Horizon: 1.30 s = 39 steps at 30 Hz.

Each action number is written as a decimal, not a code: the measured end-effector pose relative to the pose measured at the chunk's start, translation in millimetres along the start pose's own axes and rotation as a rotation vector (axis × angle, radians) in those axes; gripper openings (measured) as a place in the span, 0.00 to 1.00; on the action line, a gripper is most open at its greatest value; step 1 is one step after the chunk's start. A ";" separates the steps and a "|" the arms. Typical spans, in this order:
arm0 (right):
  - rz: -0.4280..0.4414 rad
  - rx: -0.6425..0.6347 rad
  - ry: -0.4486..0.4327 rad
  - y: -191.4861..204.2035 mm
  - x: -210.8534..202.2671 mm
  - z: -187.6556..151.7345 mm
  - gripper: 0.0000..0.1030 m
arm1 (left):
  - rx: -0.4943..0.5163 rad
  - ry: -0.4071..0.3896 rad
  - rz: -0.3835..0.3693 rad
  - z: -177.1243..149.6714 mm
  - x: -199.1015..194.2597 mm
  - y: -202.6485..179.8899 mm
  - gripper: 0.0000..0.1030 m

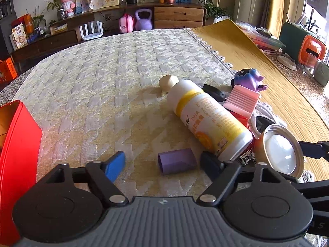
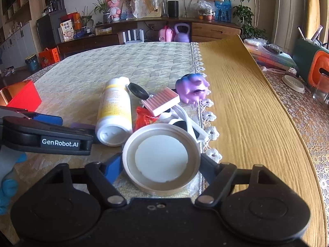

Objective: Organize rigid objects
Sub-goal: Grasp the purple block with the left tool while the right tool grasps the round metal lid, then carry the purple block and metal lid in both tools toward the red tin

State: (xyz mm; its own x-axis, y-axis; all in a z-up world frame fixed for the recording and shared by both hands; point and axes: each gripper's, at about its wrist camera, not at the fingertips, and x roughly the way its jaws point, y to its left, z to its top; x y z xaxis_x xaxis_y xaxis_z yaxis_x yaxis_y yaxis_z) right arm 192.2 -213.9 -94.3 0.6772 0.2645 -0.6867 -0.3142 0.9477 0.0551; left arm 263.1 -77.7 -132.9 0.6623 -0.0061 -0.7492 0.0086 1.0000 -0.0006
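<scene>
We bracket two items at once: right gripper (image 2: 160, 164) fingers close around the round lid (image 2: 161, 158), likely to lift it; left gripper (image 1: 164, 162) fingers open w/ purple cap (image 1: 176, 160) between, untouched. Red box (image 1: 18, 154) sits left of them.

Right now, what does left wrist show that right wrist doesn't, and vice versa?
Left wrist only: the purple cap in full, lying between the open left gripper fingers, untouched; the bottle's beige cap end.

Right wrist only: the round lid seen face-on between the right gripper fingers, which appear closed on its rim; a blue-gloved hand.

Both: white-and-yellow bottle lying on its side, pink comb, purple toy, red tin, quilted cloth.
</scene>
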 end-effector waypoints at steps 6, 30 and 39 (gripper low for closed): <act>-0.010 0.003 0.001 2.1 -0.6 -0.2 0.74 | 0.005 0.006 0.010 3.6 -2.4 -0.3 0.39; 0.021 -0.013 -0.035 37.1 -63.2 4.2 0.74 | -0.080 -0.009 -0.049 -0.4 -73.5 39.8 0.36; 0.060 -0.063 -0.077 73.9 -95.8 14.8 0.74 | -0.117 -0.035 -0.059 -8.0 -117.6 66.3 0.36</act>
State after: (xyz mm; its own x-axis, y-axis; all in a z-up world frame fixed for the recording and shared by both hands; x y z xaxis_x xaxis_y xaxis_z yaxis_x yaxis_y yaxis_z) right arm 114.0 -166.6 -13.7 0.7041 0.3353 -0.6260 -0.3949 0.9175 0.0473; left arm 179.7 -10.6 -50.1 0.6891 -0.0629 -0.7219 -0.0378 0.9917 -0.1225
